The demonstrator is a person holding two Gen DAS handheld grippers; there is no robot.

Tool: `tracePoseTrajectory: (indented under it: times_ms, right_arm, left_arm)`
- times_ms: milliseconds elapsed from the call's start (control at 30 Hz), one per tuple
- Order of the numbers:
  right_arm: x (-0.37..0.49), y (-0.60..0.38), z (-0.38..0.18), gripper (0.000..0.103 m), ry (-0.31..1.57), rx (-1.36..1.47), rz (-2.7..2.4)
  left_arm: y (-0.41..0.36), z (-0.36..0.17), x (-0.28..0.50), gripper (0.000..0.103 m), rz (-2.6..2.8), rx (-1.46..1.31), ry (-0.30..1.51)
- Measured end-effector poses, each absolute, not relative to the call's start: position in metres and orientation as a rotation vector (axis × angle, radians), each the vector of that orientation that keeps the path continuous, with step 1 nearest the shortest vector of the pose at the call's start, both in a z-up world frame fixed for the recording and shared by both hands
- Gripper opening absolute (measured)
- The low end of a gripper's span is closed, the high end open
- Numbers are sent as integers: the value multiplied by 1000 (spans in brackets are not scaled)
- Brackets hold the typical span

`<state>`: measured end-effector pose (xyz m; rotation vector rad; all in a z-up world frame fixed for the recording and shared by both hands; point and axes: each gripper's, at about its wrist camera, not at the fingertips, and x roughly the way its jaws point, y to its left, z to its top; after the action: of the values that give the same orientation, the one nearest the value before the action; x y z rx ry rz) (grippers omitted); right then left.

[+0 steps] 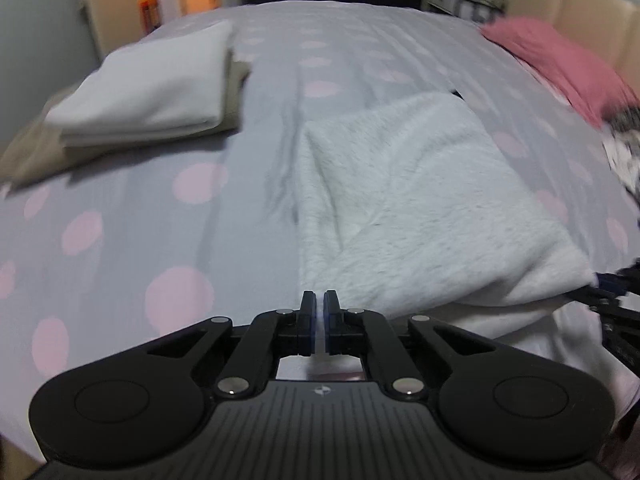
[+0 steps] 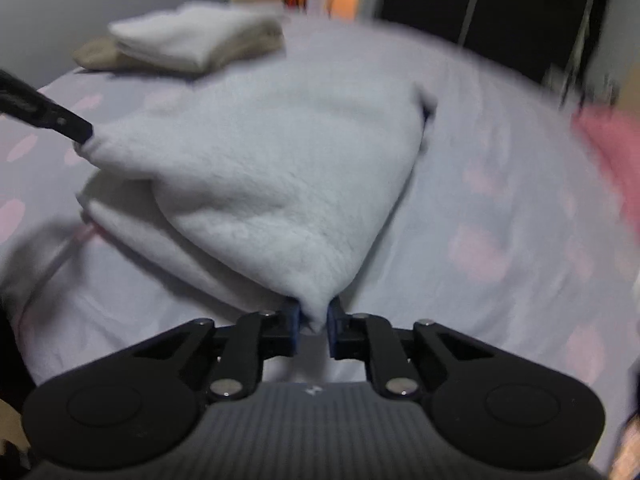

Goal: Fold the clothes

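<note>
Left wrist camera sits low over the bed [image 1: 160, 220], facing up its length toward the headboard side; white fleece garment [image 1: 420, 200] close ahead-right. Right wrist camera looks from the garment's [image 2: 280, 160] other near corner, very close, angled left. Both views share the garment, folded stack [image 1: 148, 84] [image 2: 192, 40], dotted bedcover.

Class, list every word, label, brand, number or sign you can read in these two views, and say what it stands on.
No readable words or numbers.
Small white emblem, no letters, on the left gripper body.
A like mark on the right gripper body: too blurred to read.
Items on the shelves behind the bed: too blurred to read.
</note>
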<state>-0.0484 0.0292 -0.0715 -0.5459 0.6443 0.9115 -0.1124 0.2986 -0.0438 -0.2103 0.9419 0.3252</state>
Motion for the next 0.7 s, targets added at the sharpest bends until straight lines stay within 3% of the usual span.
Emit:
tracePoseTrajectory:
  times_ms: [100, 367, 533, 700]
  right_arm:
    - [-56, 29, -59, 13, 564, -604, 914]
    - [-39, 32, -98, 12, 721, -671, 910]
    - [-29, 25, -86, 14, 818, -593, 930]
    - [-34, 15, -57, 15, 783, -513, 953]
  left_arm:
    - [303, -48, -111, 2, 314, -257, 965]
    - [306, -70, -100, 0, 384, -156, 1083]
    - [312, -59, -112, 0, 356, -251, 1027]
    - [299, -28, -120, 0, 346, -247, 914]
